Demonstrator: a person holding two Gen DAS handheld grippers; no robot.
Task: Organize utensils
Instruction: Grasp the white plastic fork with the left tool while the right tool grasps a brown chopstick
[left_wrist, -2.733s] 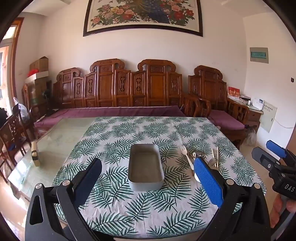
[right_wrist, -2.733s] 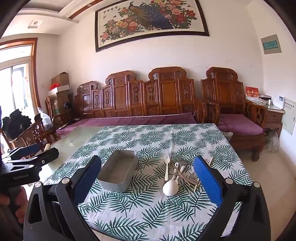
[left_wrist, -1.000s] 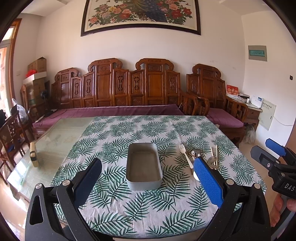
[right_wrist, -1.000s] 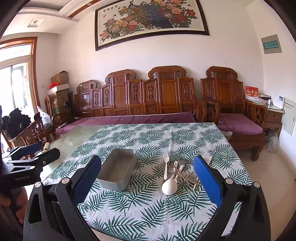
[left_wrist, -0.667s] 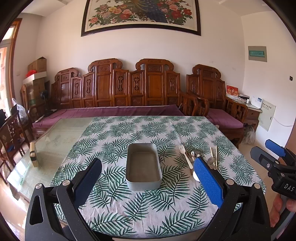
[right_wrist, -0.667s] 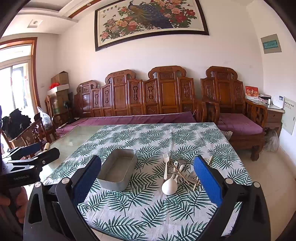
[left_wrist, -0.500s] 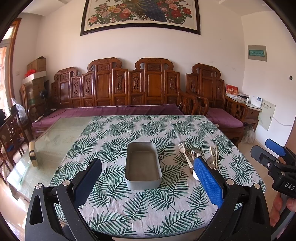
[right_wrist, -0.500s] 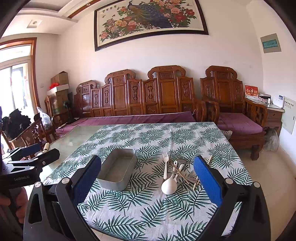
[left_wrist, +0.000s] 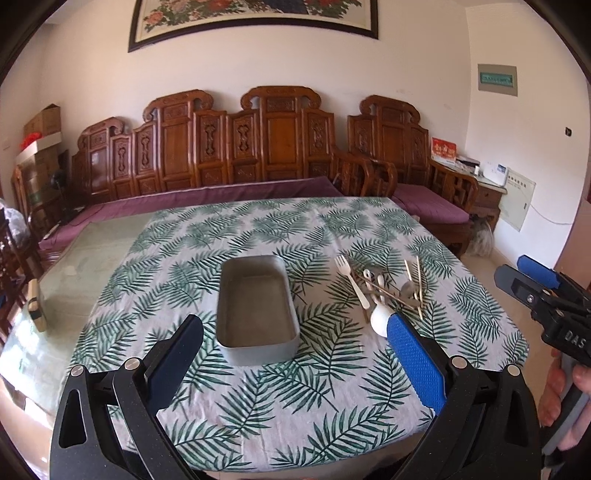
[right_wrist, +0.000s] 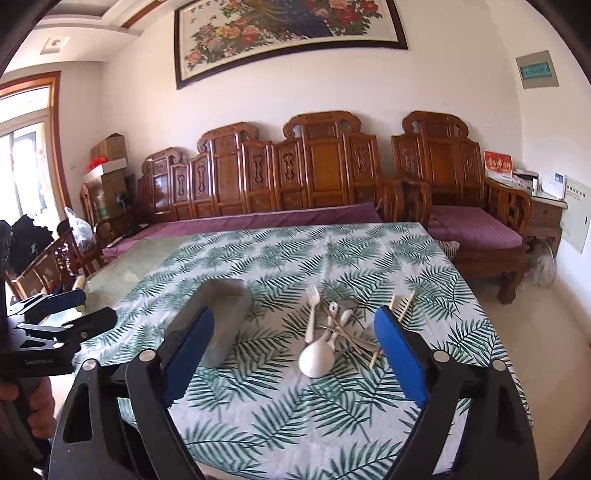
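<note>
With both tools held above the near edge of the table, the right gripper (right_wrist: 293, 350) has its blue-padded jaws standing wide apart; they have just been closing a little, and nothing is between the pads, which are clear of the cloth. Framed between them, further out on the cloth, lies the utensil pile (right_wrist: 341, 328): a white spoon (right_wrist: 317, 360) nearest the camera with its bowl toward the viewer, a white fork (right_wrist: 312, 310) lying lengthwise with tines pointing away, and crossed wooden chopsticks (right_wrist: 395, 314) and some metal pieces on the right side of the heap. Exact count of the metal pieces cannot be told.

Left gripper (left_wrist: 293, 354): jaws also spread wide, empty. Directly ahead between its fingers sits a grey rectangular tin (left_wrist: 256, 308), open-topped, nothing inside, long axis pointing away from the camera. The utensil pile is just right of the tin, apart from it, with the right-hand pad partly hiding the spoon bowl.

Each gripper appears at the edge of the other's view, held by a hand (left_wrist: 565, 395).

Surroundings: green leaf-print tablecloth (left_wrist: 295, 229) covering most of the table, bare glass surface exposed at the left. Carved wooden bench (right_wrist: 295, 173) with purple cushions along the far wall; a framed floral painting (right_wrist: 291, 33) above it.
</note>
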